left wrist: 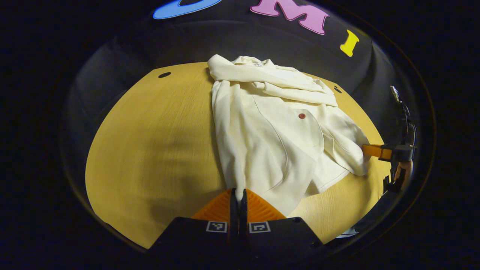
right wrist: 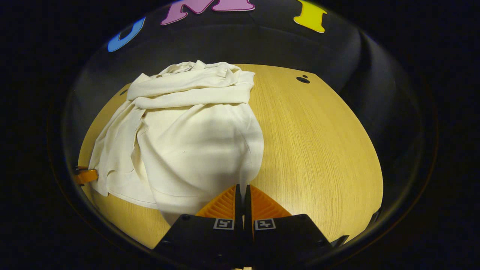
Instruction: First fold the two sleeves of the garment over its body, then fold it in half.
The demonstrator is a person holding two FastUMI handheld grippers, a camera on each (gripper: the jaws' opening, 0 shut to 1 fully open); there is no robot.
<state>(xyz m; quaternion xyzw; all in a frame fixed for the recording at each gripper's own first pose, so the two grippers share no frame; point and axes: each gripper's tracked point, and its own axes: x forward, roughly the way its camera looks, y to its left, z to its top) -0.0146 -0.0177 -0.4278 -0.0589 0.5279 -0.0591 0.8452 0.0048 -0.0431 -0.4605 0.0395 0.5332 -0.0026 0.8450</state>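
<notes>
The cream cloth garment [left wrist: 273, 131] lay on the round wooden table [left wrist: 157, 150], sleeves folded across. Each gripper, left [left wrist: 238, 193] and right [right wrist: 243, 189], pinched a near hem corner, fingers pressed together.

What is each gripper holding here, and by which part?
Both hold the cream garment. The left gripper is shut on its near hem edge on one side; the right gripper is shut on the hem edge on the other side.
</notes>
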